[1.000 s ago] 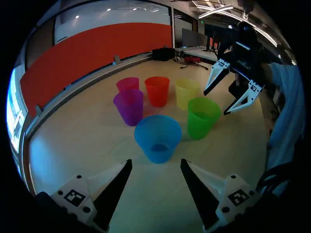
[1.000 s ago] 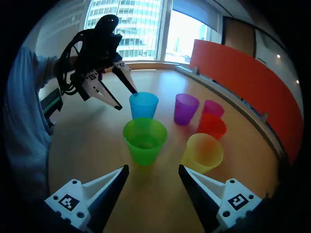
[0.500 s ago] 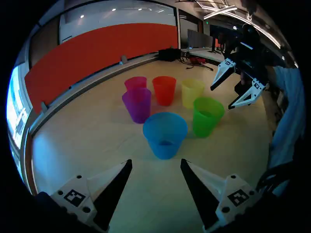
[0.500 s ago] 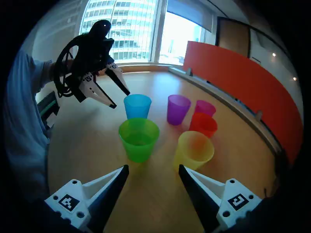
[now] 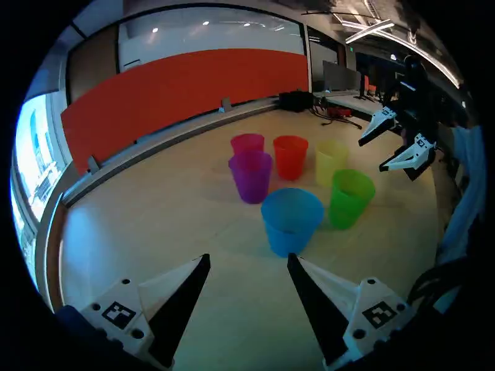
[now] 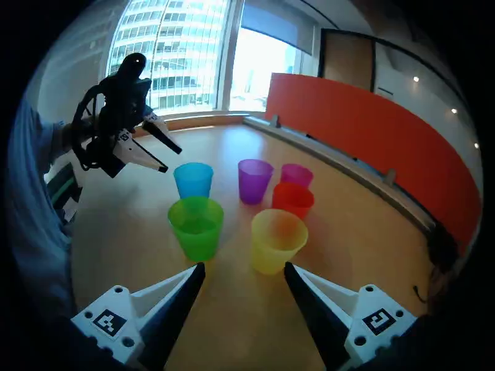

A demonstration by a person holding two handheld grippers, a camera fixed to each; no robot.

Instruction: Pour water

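Tapering translucent plastic cups point(image 6: 197, 226) (six, round-rimmed) on smooth wooden surface point(image 6: 346, 235).

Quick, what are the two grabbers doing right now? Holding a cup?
Left gripper: open, holding nothing.
Right gripper: open, holding nothing.

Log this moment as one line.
left gripper: open | right gripper: open | blue cup: nearest left gripper | green cup, yellow cup: nearest right gripper | pour: not started
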